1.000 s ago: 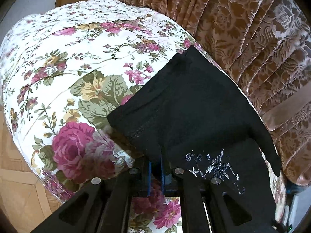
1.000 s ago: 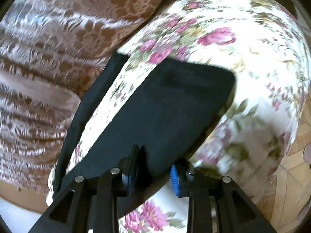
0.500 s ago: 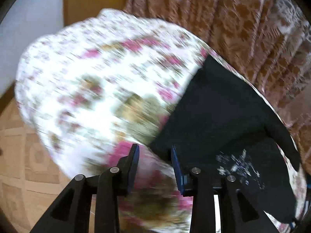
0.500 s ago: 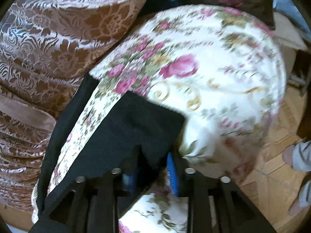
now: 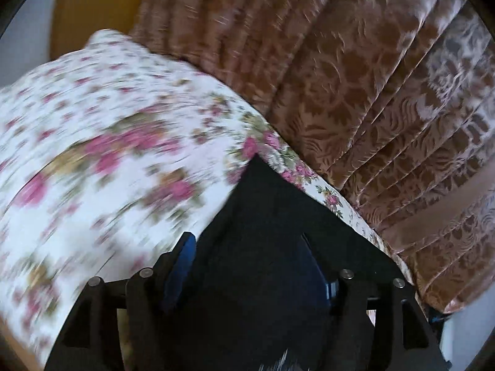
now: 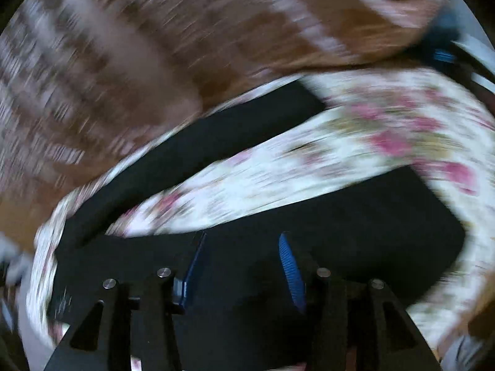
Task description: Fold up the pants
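Observation:
Black pants [image 5: 272, 225] lie on a flower-print bed cover [image 5: 108, 160]. In the left wrist view my left gripper [image 5: 247, 241] is open, its blue-padded fingers [image 5: 182, 262] spread over the black cloth. In the right wrist view the pants [image 6: 355, 225] show as two black legs, the far one [image 6: 216, 136] along the bed's edge. My right gripper [image 6: 243, 241] is open just above the near leg, holding nothing. Both views are blurred by motion.
A brown patterned curtain [image 5: 355, 77] hangs right behind the bed and also shows in the right wrist view [image 6: 154, 46]. A yellow wooden panel [image 5: 92, 6] is at the far end. Floor shows at the lower right [image 6: 464, 349].
Both grippers have let go of the pants and opened wide. Both have swung quickly over the black cloth, toward the curtain side.

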A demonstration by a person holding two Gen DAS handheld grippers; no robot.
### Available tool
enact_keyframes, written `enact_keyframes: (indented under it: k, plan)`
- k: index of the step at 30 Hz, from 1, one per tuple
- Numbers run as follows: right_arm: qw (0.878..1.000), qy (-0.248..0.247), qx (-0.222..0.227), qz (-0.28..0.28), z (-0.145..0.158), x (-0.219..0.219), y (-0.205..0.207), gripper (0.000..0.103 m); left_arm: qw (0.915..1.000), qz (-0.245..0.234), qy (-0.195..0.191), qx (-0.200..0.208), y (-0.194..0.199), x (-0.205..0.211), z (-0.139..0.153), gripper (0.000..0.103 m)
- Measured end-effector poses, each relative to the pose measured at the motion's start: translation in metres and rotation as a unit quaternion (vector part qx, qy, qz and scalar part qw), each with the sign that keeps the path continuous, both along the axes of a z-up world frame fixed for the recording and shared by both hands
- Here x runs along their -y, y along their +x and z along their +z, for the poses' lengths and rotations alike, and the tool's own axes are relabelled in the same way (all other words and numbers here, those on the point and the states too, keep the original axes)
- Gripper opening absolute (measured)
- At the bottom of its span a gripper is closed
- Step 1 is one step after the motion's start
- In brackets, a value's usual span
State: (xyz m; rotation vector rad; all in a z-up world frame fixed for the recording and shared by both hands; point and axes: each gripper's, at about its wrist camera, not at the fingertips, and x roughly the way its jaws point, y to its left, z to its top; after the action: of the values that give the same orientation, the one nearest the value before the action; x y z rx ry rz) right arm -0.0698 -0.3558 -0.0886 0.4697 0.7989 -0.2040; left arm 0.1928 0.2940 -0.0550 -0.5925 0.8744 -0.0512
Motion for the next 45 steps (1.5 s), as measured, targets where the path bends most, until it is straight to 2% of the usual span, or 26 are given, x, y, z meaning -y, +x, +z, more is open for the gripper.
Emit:
enact_keyframes:
  k: [1, 4, 6, 9, 12, 14, 16, 21, 22, 23, 26, 29, 31, 33, 36, 40, 45]
  plan:
    - [0.999, 0.004, -0.007, 0.033, -0.008, -0.021, 0.015, 0.048, 0.9999, -0.008, 0.001, -0.008, 0.020, 0.005, -0.003, 0.069]
    - [0.996, 0.004, -0.027, 0.081, -0.029, -0.057, 0.040, 0.049, 0.9988, -0.023, -0.004, -0.044, 0.085, 0.015, -0.022, 0.069]
    - [0.994, 0.007, -0.045, 0.100, -0.043, -0.073, 0.057, 0.049, 0.9980, -0.017, -0.002, -0.060, 0.112, 0.015, -0.032, 0.070]
    - [0.992, -0.025, -0.053, 0.116, -0.053, -0.092, 0.069, 0.049, 0.9969, -0.026, -0.012, -0.074, 0.156, 0.021, -0.047, 0.079]
    - [0.989, -0.041, -0.063, 0.127, -0.062, -0.100, 0.076, 0.049, 0.9964, -0.020, -0.012, -0.082, 0.183, 0.024, -0.062, 0.075]
    - [0.989, -0.035, -0.068, 0.129, -0.068, -0.099, 0.079, 0.049, 0.9943, -0.024, -0.029, -0.100, 0.203, 0.027, -0.075, 0.065]
    - [0.990, -0.018, -0.065, 0.124, -0.071, -0.092, 0.079, 0.049, 0.9934, -0.021, -0.012, -0.112, 0.218, 0.032, -0.083, 0.050]
    - [0.991, 0.003, -0.065, 0.118, -0.074, -0.086, 0.083, 0.049, 0.9910, -0.031, 0.015, -0.129, 0.241, 0.046, -0.095, 0.038]
    - [0.991, 0.005, -0.065, 0.116, -0.075, -0.086, 0.084, 0.049, 0.9907, -0.037, 0.020, -0.129, 0.242, 0.049, -0.095, 0.024]
    - [0.991, 0.004, -0.065, 0.117, -0.075, -0.087, 0.085, 0.050, 0.9907, -0.040, 0.025, -0.128, 0.241, 0.051, -0.093, 0.017]
    - [0.990, 0.009, -0.067, 0.121, -0.075, -0.086, 0.086, 0.050, 0.9952, -0.057, 0.020, -0.077, 0.226, 0.061, -0.070, 0.015]
    - [0.990, 0.031, -0.065, 0.123, -0.077, -0.080, 0.086, 0.052, 0.9963, -0.085, 0.011, -0.006, 0.192, 0.067, -0.028, 0.012]
    - [0.989, 0.061, -0.055, 0.127, -0.078, -0.076, 0.086, 0.063, 0.9940, -0.103, 0.004, 0.036, 0.164, 0.069, 0.001, 0.012]
    - [0.986, 0.088, -0.045, 0.132, -0.079, -0.074, 0.087, 0.076, 0.9893, -0.124, 0.012, 0.077, 0.130, 0.075, 0.028, 0.012]
    - [0.985, 0.079, -0.050, 0.145, -0.077, -0.080, 0.089, 0.078, 0.9824, -0.145, -0.001, 0.117, 0.075, 0.074, 0.057, 0.011]
    - [0.984, 0.077, -0.068, 0.147, -0.064, -0.082, 0.093, 0.078, 0.9760, -0.158, -0.019, 0.149, 0.004, 0.067, 0.070, 0.010]
    - [0.979, 0.129, -0.042, 0.155, -0.038, -0.076, 0.108, 0.067, 0.9709, -0.174, -0.028, 0.162, -0.058, 0.064, 0.058, 0.010]
